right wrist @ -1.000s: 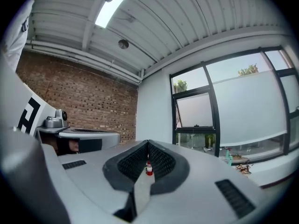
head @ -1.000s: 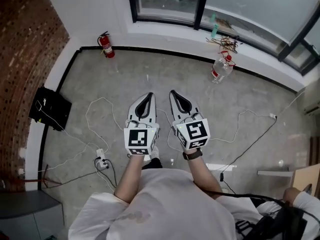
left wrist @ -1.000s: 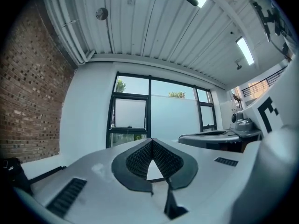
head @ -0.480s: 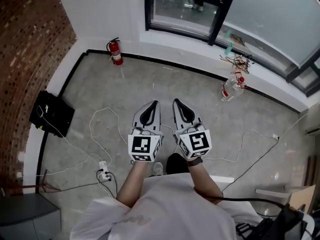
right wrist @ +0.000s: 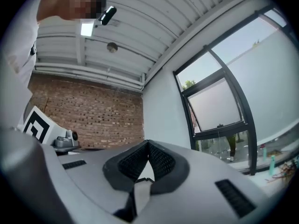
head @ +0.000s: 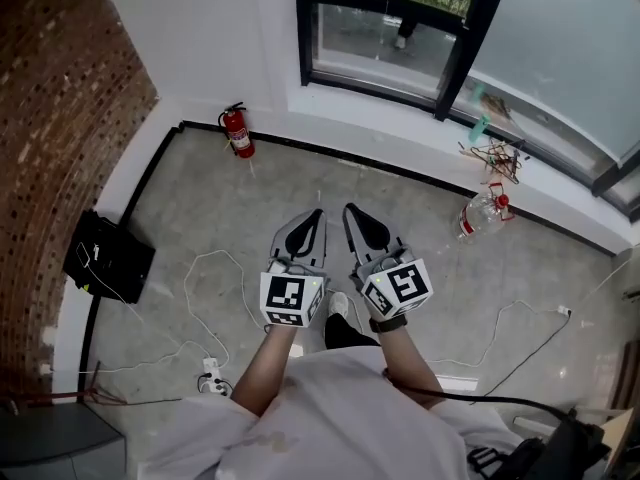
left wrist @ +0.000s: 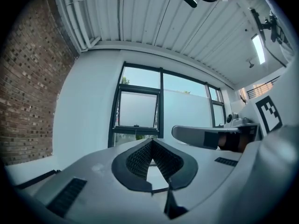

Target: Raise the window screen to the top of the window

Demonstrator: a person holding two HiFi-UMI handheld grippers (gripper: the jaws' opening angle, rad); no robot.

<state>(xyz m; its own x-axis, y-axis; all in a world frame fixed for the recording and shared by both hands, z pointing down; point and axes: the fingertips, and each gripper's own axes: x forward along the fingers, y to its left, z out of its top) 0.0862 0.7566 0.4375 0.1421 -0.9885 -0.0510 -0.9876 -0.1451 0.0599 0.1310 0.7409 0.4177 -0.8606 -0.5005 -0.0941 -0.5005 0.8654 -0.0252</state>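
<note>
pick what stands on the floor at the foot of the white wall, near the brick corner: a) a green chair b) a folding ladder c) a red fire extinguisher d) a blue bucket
c: a red fire extinguisher stands there, at the foot of the white wall.

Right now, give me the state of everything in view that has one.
left gripper, shut, nothing between its jaws.
right gripper, shut, nothing between its jaws.
window screen, not at the top; clear glass shows above and below it.
fire extinguisher, upright by the wall.
plastic bottle, lying on its side on the floor.
</note>
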